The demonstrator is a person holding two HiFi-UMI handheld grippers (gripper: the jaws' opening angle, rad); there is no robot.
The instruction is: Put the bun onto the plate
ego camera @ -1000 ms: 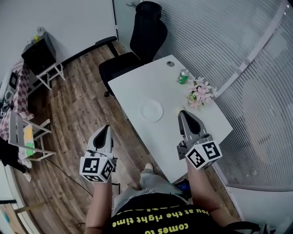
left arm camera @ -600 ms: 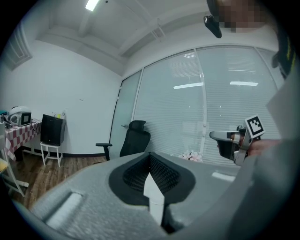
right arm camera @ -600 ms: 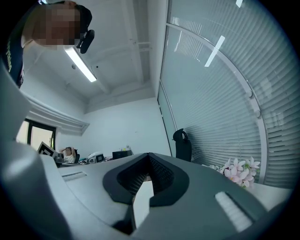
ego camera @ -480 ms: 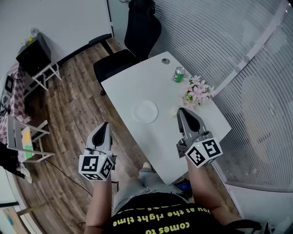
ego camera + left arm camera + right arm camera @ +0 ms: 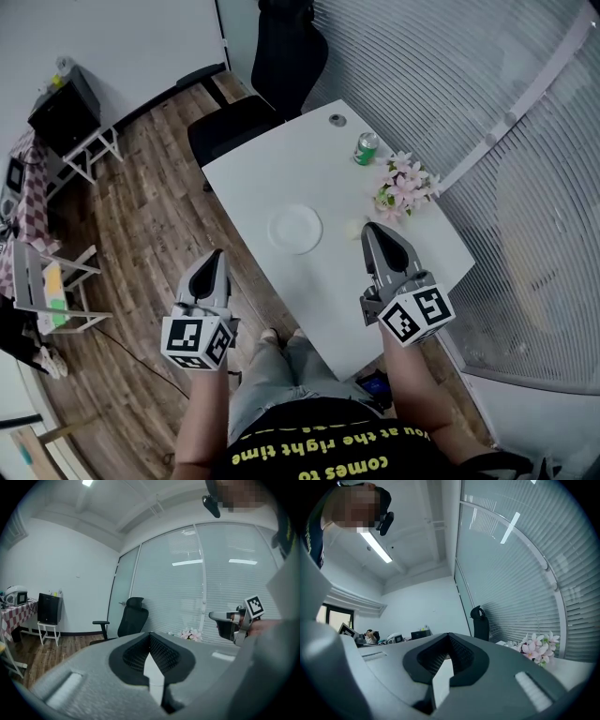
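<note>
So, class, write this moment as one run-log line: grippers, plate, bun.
left gripper: shut, empty | right gripper: shut, empty | plate: empty | bun: on table, beside plate

left gripper (image 5: 215, 257) closed, right gripper (image 5: 371, 230) closed (both empty)

White plate (image 5: 294, 229), green can (image 5: 366, 148), pink flowers (image 5: 405, 187)
</note>
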